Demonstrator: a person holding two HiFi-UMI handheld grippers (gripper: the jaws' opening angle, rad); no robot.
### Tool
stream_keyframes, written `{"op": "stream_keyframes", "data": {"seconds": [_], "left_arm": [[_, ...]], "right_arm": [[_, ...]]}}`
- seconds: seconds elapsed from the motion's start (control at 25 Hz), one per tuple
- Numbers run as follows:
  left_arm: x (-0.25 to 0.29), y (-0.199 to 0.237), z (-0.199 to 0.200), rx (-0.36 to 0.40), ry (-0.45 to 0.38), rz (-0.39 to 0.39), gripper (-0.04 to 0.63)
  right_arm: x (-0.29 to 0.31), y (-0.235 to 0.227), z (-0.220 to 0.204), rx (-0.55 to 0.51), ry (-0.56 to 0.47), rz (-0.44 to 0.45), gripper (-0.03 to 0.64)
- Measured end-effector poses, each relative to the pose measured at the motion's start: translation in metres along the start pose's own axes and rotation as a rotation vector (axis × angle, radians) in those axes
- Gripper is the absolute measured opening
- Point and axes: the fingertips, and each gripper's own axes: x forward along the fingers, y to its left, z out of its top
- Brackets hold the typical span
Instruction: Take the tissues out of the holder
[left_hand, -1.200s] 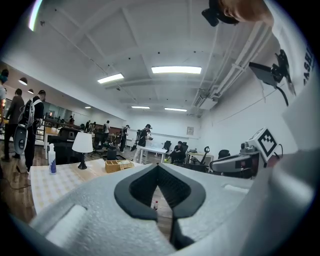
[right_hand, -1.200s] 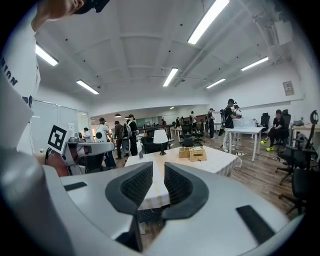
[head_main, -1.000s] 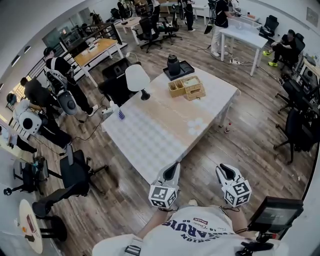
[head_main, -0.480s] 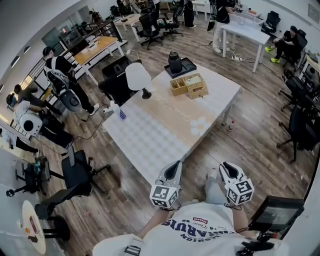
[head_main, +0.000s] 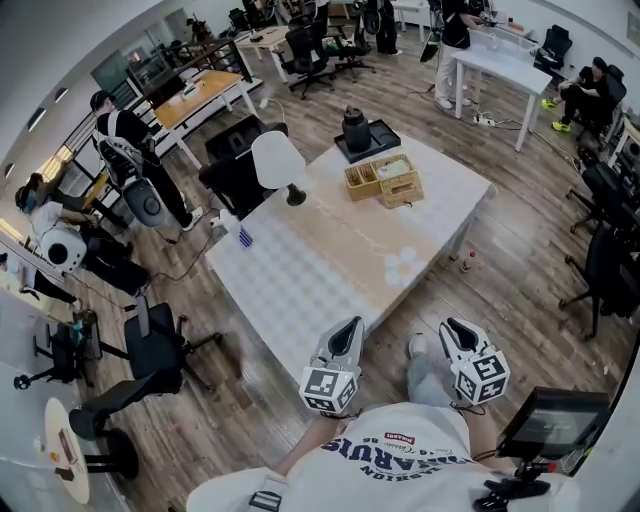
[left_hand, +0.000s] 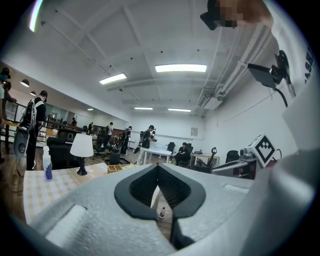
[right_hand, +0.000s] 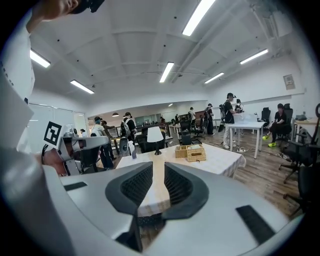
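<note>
The tissue holder (head_main: 385, 178) is a pair of wicker boxes at the far end of the white table (head_main: 300, 290), with a white tissue on top of one. It is small in the right gripper view (right_hand: 191, 152) and tiny in the left gripper view (left_hand: 116, 168). Both grippers are short of the table's near corner, far from the holder. My left gripper (head_main: 346, 330) (left_hand: 158, 167) has its tips together and holds nothing. The jaws of my right gripper (head_main: 455, 328) (right_hand: 159, 169) stand slightly apart and are empty.
On the table are a white lamp (head_main: 275, 160), a black jug on a dark tray (head_main: 357, 130) and a spray bottle (head_main: 243, 233). A small bottle (head_main: 466, 262) stands on the floor by a table leg. Office chairs (head_main: 150, 350), desks and people surround the table.
Both grippers have moved forward toward the table's near corner, and the table has come closer in the head view. A knee now shows between the grippers.
</note>
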Motion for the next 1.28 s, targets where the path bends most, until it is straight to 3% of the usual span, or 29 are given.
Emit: {"op": "stream_keyframes", "data": {"seconds": [0.68, 1.28], "left_arm": [[0.121, 0.029, 0.031, -0.002, 0.002, 0.050, 0.003], [0.260, 0.056, 0.049, 0.030, 0.020, 0.096, 0.003]], "right_arm": [[0.087, -0.099, 0.060, -0.005, 0.009, 0.056, 0.061], [0.173, -0.233, 0.110, 0.041, -0.035, 0.077, 0.061]]}}
